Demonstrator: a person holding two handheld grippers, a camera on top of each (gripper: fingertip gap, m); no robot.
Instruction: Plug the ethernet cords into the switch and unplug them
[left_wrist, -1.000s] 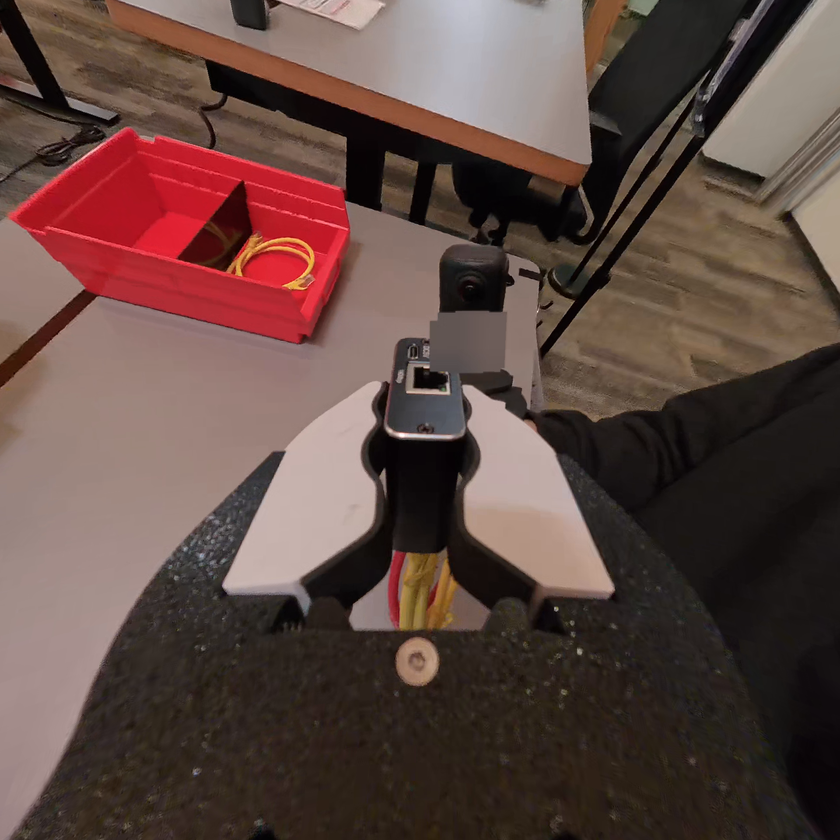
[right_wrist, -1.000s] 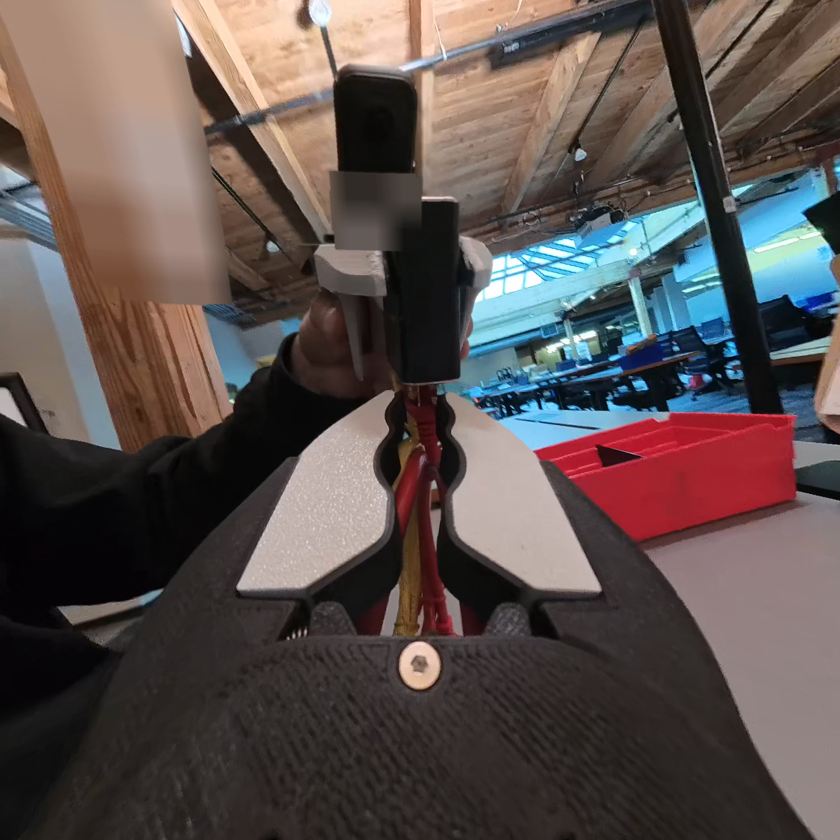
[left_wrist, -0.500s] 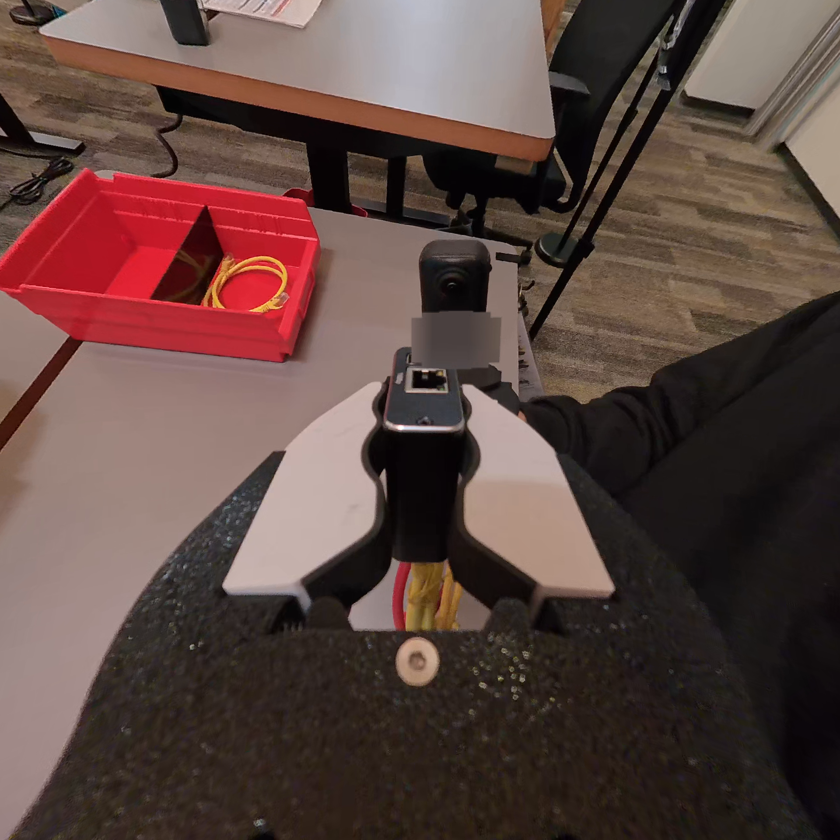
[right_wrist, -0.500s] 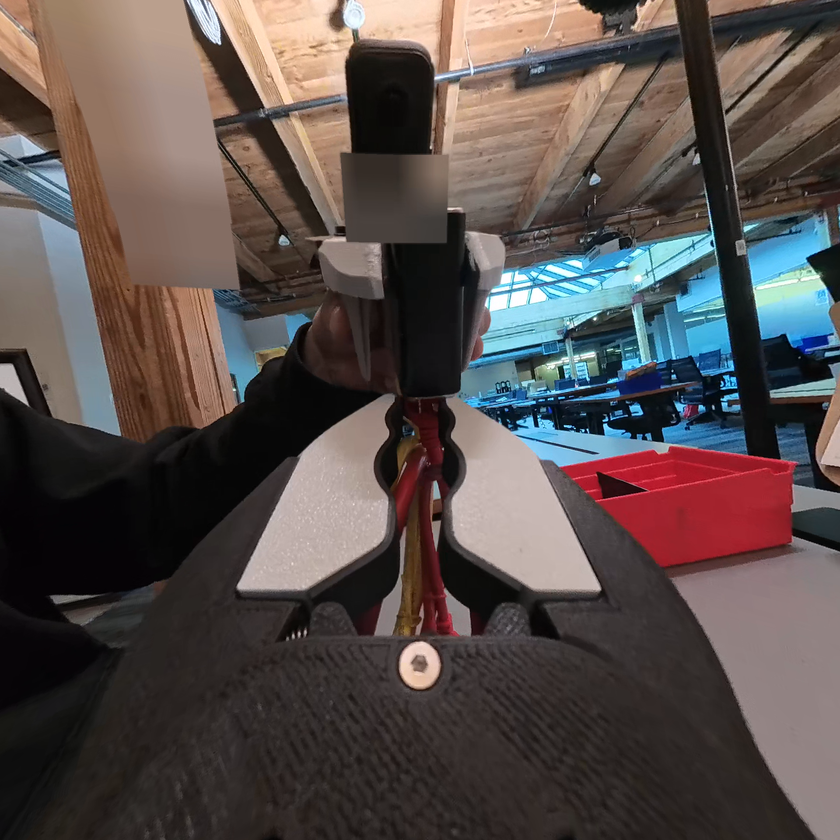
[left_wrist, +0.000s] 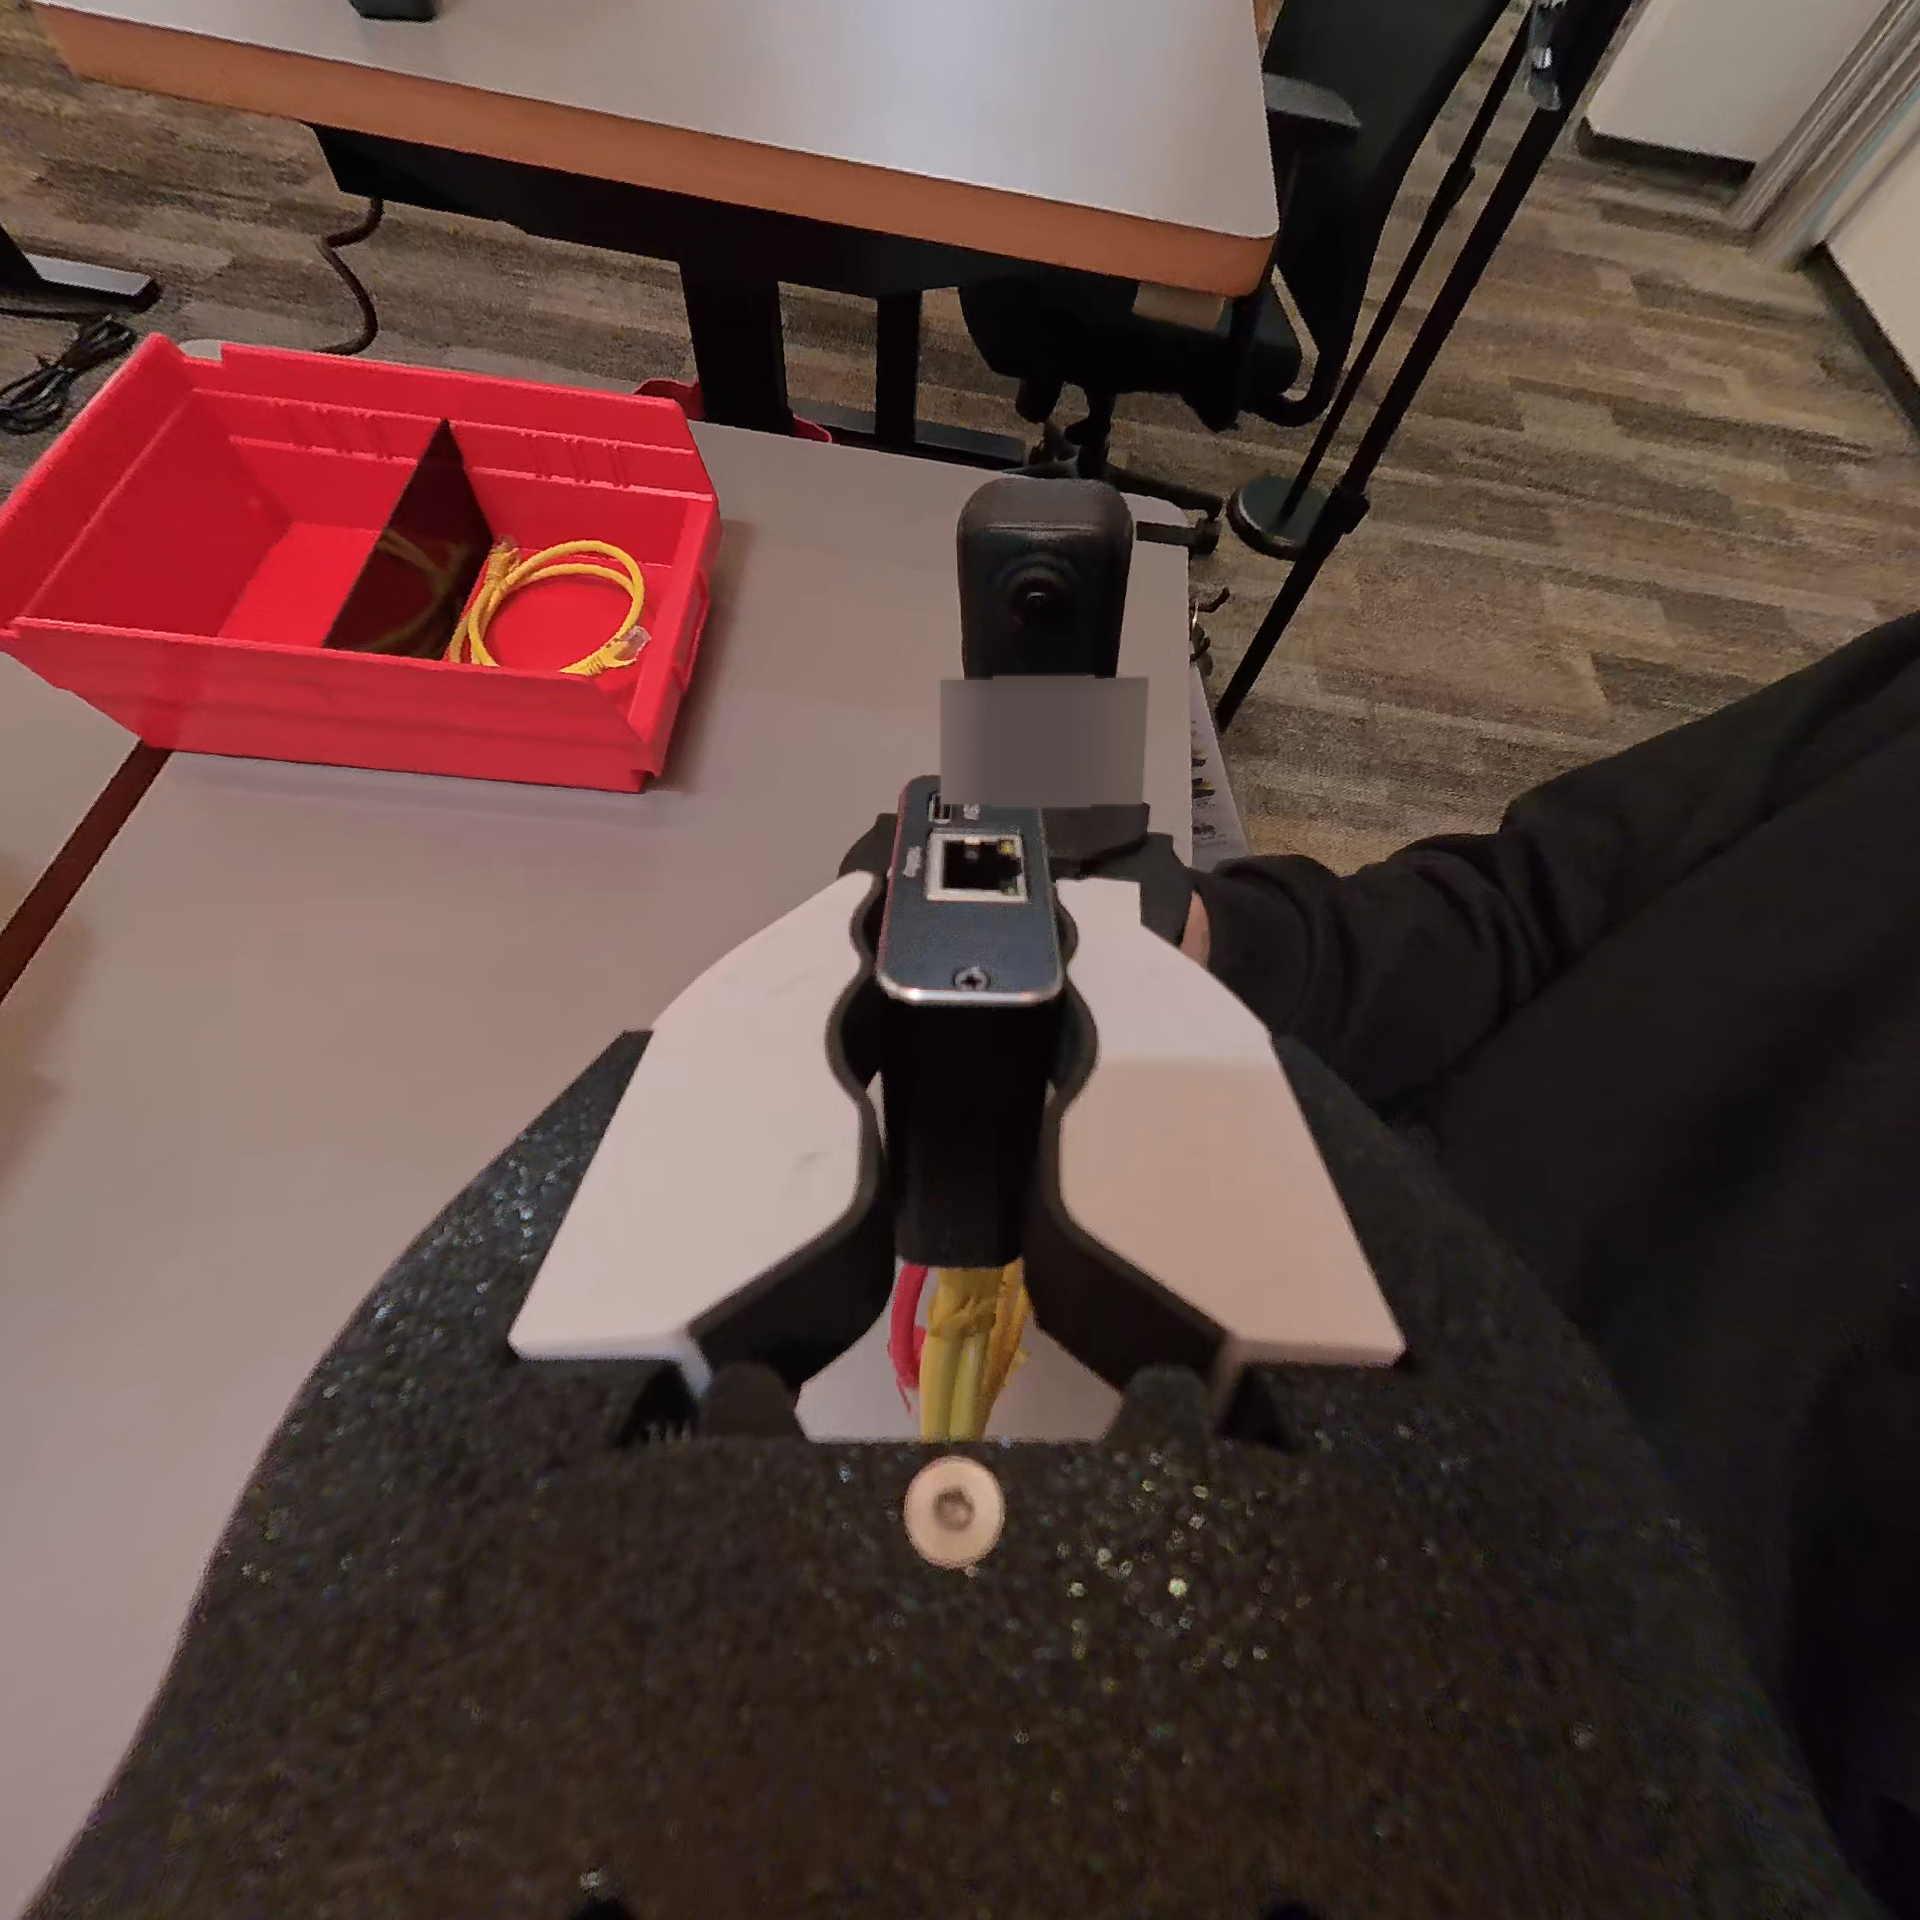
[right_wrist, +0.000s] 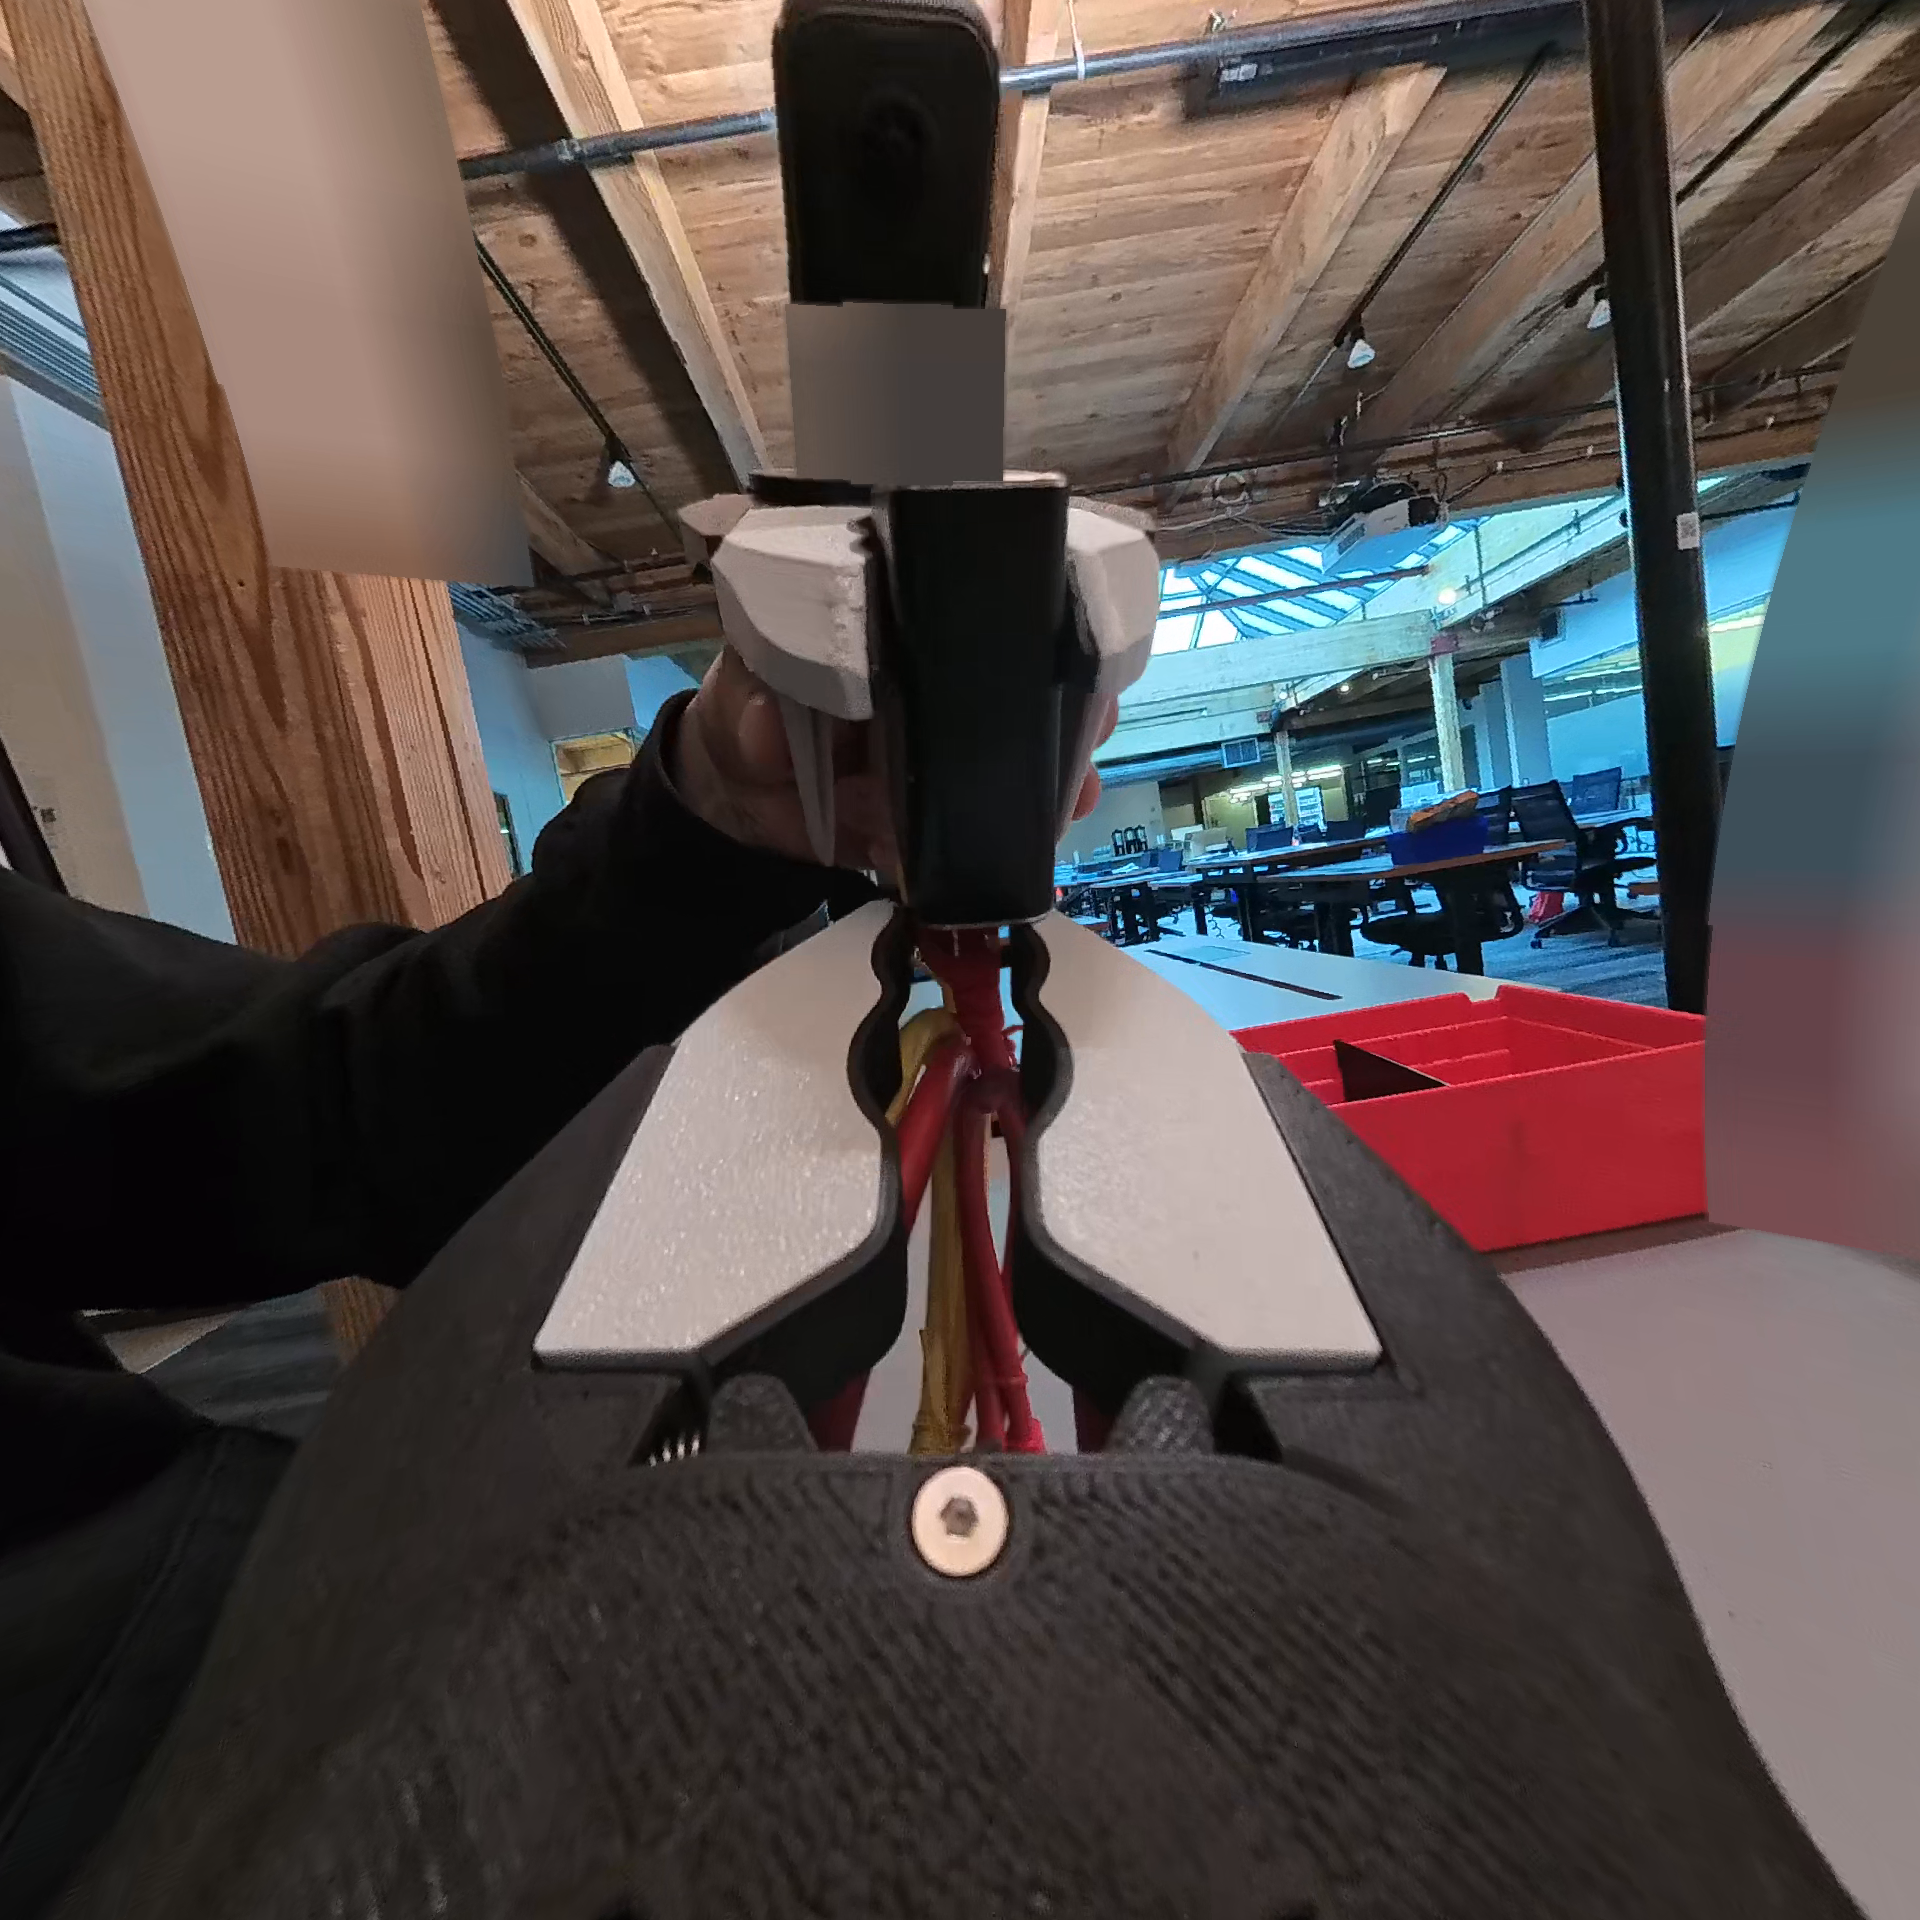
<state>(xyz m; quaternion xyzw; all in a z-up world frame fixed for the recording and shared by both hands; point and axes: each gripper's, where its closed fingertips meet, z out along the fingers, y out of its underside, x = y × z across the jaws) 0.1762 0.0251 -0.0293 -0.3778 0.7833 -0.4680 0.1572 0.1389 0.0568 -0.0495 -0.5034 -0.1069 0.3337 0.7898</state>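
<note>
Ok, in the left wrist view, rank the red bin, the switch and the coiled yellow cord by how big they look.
1. Red bin, widest though farthest away.
2. Switch, clamped in the left tongs; being so near the camera inflates it.
3. Coiled yellow cord, lying inside the bin, clearly smallest.

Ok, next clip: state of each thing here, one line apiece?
left tongs: shut on the switch
switch: held upright, top port empty
right tongs: shut on the red cord
red cord: runs up to the switch's underside, seating hidden
yellow cords: hang below the switch
coiled yellow cord: loose in bin
red bin: open, on table
</note>
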